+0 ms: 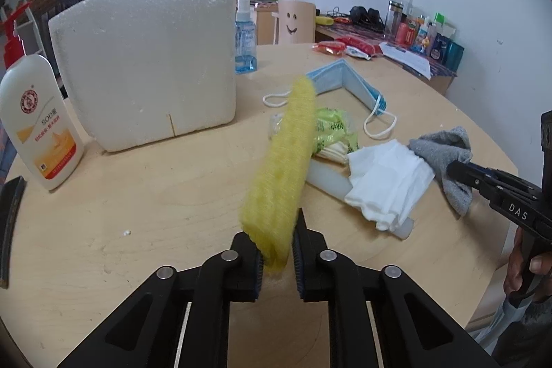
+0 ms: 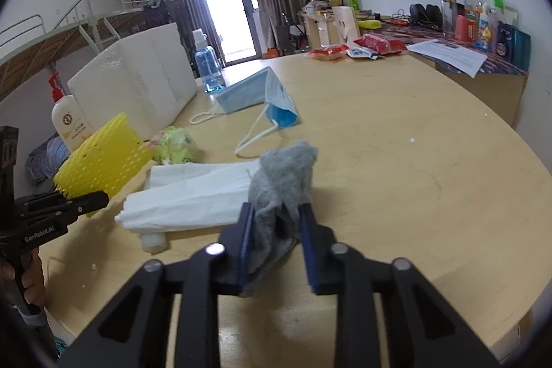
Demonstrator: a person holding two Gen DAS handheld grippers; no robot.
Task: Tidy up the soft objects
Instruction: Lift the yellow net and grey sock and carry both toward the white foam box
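On the round wooden worktop (image 1: 138, 212) your soft things lie in a loose cluster in front of the white foam box (image 1: 148, 57). Your left tongs (image 1: 277, 259) are pinched nearly shut on the lower end of the yellow foam net (image 1: 279, 175), which stands up off the wood and tilts away from you. Your right tongs (image 2: 276, 240) have the grey sock (image 2: 281, 185) bunched between their blue pads (image 2: 246, 247), jaws drawn in against the cloth; the sock's free end sags onto the wood. Just beside the sock lies the white folded cloth (image 1: 386, 181), draped over a pale tube (image 1: 324, 176). Beyond it sits a crumpled green-printed packet (image 1: 331, 130), and farther back the blue face mask (image 1: 348, 81) lies folded at an angle, its ear loops trailing on the wood. To the left of the foam box stands a lotion bottle (image 1: 38, 119) with a red pump, and behind the box's right edge a blue spray bottle (image 1: 245, 40).
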